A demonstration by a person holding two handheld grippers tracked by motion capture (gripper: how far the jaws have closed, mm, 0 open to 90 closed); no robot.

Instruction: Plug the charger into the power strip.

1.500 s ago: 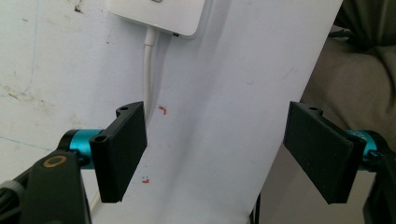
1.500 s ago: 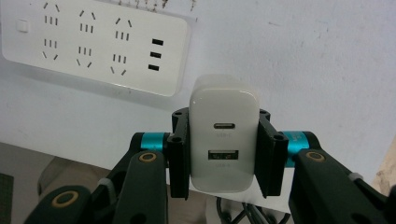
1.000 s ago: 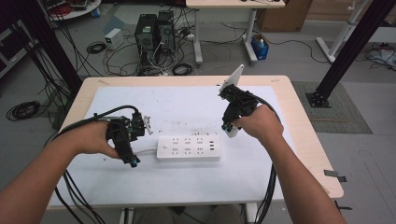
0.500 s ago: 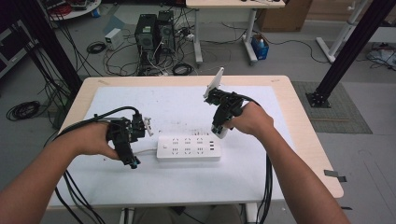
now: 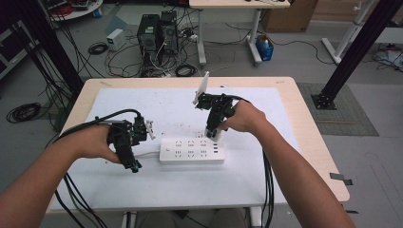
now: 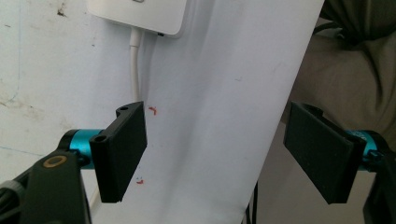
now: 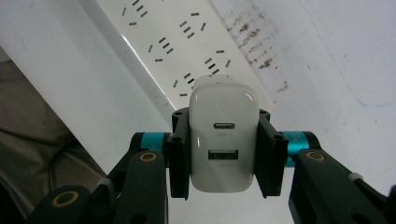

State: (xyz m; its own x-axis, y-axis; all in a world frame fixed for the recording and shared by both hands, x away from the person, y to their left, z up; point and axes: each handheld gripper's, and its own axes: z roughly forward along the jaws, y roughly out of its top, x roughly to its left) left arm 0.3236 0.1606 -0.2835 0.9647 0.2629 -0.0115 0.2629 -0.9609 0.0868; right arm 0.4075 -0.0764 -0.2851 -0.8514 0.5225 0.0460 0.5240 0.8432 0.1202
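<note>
White power strip (image 5: 191, 151) flat on the white mat (image 5: 171, 185), in the middle of the table (image 5: 304, 114). Right gripper (image 5: 212, 134) right above the strip's right end, squeezed tight on a white charger (image 7: 223, 140). Charger held by its two sides, two ports facing the camera in the right gripper view, its far end at the strip's holes, touching or just above, hard to tell. Left gripper (image 5: 133, 166) just left of the strip, jaws wide apart, nothing between them. White cord (image 6: 136, 65) out of the strip's left end, running along the mat past one left jaw. Small red marks (image 6: 152, 110) on the mat near that cord.
</note>
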